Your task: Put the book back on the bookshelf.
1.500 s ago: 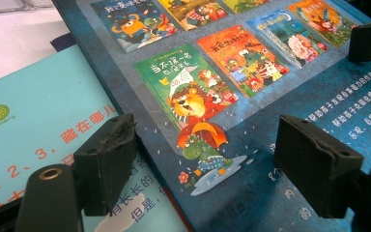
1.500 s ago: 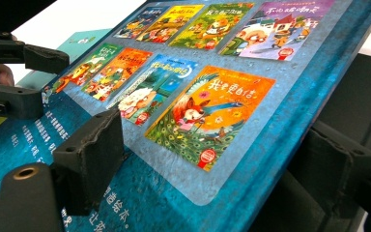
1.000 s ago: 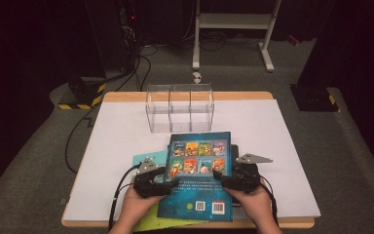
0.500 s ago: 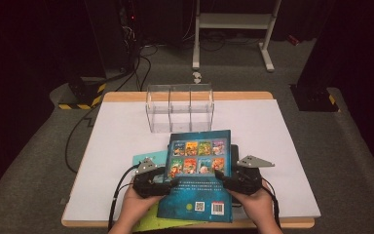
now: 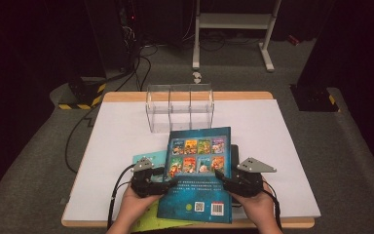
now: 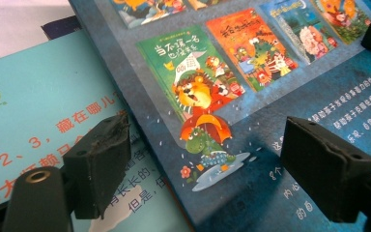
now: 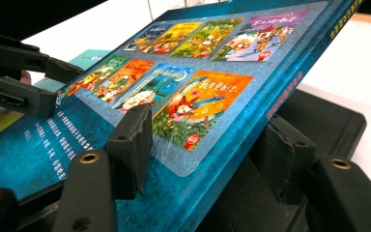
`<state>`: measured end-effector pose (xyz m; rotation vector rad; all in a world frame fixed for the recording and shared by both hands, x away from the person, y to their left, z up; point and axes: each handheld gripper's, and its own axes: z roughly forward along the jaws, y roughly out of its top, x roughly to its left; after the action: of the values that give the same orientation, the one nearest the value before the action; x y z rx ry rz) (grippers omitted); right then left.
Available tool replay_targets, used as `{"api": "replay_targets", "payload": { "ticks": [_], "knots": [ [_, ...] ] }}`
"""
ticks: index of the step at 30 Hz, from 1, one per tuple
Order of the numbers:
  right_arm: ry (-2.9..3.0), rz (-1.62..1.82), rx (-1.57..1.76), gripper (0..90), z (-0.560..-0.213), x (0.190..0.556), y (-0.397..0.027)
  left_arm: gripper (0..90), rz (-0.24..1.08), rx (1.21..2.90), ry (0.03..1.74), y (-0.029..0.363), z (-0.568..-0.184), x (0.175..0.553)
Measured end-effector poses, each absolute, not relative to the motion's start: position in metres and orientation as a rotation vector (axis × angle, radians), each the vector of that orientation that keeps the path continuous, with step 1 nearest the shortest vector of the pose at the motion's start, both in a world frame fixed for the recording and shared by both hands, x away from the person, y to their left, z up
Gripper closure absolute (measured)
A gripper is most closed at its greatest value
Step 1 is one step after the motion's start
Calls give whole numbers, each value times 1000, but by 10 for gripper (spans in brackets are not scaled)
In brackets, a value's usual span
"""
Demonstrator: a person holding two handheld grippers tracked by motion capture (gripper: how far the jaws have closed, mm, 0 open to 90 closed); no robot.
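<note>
A clear plastic organizer [image 5: 179, 108] with three compartments stands on the white table [image 5: 282, 146]; behind it a small white object [image 5: 196, 76] lies on grey carpet; farther back stands a white metal stand [image 5: 233, 22]; black cables [image 5: 139, 63] trail to its left.

Dark blue picture book [image 5: 198, 173] (back cover up) tilted, overlapping a turquoise book [image 5: 148, 158].

Glossy blue book [image 5: 199, 175], clear-plastic organizer [image 5: 179, 108]
</note>
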<state>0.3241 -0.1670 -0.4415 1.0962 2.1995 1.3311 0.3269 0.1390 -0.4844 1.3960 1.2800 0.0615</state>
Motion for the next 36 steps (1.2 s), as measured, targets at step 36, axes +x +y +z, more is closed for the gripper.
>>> {"api": "replay_targets", "payload": {
  "ticks": [36],
  "knots": [
    [2129, 1407, 1023, 413, -430, 318, -165, 272, 70, 1302, 1241, 144, -469, 320]
  ]
}}
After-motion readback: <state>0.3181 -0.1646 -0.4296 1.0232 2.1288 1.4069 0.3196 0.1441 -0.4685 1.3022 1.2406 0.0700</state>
